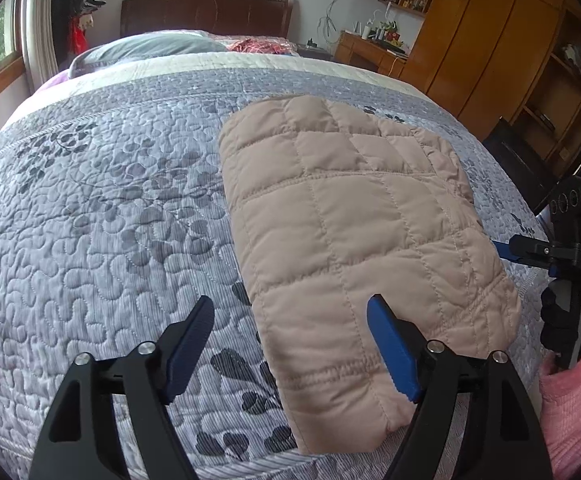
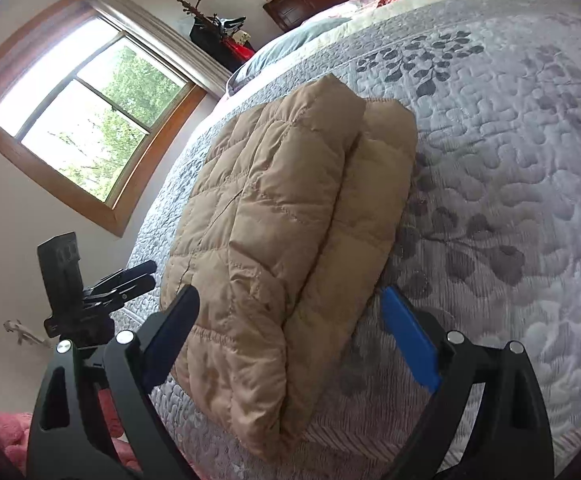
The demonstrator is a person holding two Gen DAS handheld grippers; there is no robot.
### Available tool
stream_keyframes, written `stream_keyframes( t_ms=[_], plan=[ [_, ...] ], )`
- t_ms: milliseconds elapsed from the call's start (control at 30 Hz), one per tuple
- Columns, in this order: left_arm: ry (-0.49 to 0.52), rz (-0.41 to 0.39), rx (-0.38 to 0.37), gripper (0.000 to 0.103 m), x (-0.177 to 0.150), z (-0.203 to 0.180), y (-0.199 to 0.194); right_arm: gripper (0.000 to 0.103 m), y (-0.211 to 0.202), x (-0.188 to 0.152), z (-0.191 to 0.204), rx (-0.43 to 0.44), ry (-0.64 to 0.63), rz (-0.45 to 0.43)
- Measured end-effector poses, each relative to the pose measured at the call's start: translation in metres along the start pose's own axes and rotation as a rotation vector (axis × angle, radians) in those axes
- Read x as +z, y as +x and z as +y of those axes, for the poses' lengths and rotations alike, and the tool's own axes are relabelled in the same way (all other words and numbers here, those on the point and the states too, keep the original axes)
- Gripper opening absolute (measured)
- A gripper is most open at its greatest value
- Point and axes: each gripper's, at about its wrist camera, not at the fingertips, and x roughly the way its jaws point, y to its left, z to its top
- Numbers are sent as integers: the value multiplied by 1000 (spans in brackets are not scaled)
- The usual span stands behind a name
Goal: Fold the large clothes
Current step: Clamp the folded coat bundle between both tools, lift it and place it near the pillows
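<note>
A beige quilted jacket (image 1: 354, 232) lies folded into a thick rectangle on the grey floral bedspread (image 1: 110, 200). My left gripper (image 1: 290, 308) is open above the jacket's near left edge, and its blue pads touch nothing. At the right edge of that view the right gripper (image 1: 508, 250) hovers beside the jacket's far side. In the right wrist view the folded jacket (image 2: 290, 220) shows stacked layers, and my right gripper (image 2: 290, 296) stands open wide in front of its near end, holding nothing. The left gripper (image 2: 146, 276) sits at the jacket's left side.
Pillows (image 1: 150, 48) and a dark headboard (image 1: 206, 12) lie at the bed's far end. Wooden wardrobes (image 1: 490, 40) and a desk (image 1: 366, 46) stand to the right. A window (image 2: 86, 112) and coat rack (image 2: 218, 28) are beyond the bed. A pink sleeve (image 1: 566, 412) shows.
</note>
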Motion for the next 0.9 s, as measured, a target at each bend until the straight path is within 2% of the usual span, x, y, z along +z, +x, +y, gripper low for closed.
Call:
stream_keyframes(
  t_ms=[400, 600, 767, 900],
  plan=[
    [-59, 65, -178, 83, 24, 26, 39, 95, 33, 17, -23, 112, 35, 69],
    [-66, 77, -271, 89, 34, 29, 58, 95, 57, 24, -25, 169, 39, 124],
    [-44, 72, -312, 100, 39, 24, 76, 97, 75, 29, -20, 197, 9, 144],
    [-38, 65, -326, 99, 40, 20, 83, 95, 81, 27, -8, 196, -37, 149]
  ],
)
